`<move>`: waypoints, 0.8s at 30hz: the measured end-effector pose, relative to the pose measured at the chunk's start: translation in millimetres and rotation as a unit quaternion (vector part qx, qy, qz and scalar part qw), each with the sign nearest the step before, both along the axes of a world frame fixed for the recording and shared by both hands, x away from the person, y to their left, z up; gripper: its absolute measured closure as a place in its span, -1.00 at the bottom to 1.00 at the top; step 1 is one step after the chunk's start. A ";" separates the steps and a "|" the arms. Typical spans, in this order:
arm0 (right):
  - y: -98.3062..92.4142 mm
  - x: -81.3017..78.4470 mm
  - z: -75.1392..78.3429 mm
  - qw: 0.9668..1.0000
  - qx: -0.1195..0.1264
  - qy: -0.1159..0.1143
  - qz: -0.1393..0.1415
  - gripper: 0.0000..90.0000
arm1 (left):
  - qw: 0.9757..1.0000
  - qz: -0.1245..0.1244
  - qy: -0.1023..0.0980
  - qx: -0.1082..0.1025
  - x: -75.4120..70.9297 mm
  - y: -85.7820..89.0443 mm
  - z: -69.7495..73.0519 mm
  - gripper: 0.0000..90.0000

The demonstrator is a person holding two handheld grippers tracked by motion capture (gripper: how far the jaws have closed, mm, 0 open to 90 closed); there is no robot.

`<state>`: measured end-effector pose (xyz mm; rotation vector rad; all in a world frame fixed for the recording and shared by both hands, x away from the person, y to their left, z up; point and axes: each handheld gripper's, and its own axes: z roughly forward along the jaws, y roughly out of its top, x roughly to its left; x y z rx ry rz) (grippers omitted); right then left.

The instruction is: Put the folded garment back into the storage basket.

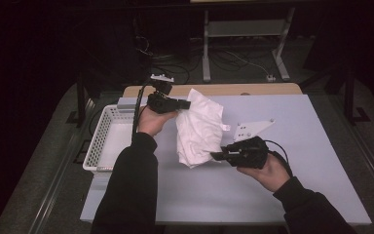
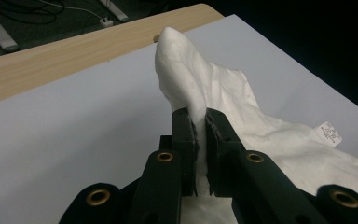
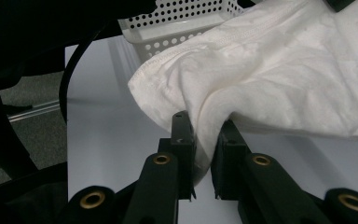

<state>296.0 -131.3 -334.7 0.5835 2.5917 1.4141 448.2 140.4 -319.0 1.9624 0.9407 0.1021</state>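
Both grippers hold a white cloth (image 1: 198, 127) lifted off the worktop (image 1: 292, 146): the left gripper (image 2: 199, 135) has its fingers pinched on a top fold, the right gripper (image 3: 205, 144) has its fingers clamped on a lower hem. This looks like spreading it out for folding; next, probably pull the grips apart. A white perforated basket (image 1: 100, 139) sits beyond the left fingers. The room is dark, with cables on the floor.

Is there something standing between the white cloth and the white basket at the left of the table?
Nothing visible does. The cloth hangs between the left gripper and right gripper, both shut on it. The basket sits just beyond the left hand.
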 end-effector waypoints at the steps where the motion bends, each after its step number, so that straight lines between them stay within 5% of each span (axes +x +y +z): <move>1: 2.5 0.5 0.6 1.000 0.000 0.001 0.001 0.76 | 1.000 0.002 0.001 0.001 0.1 2.1 0.7 0.83; 24: 40.2 15.7 14.0 1.000 0.009 -0.008 0.024 0.76 | 0.999 0.031 -0.011 0.008 -0.4 42.0 16.3 0.83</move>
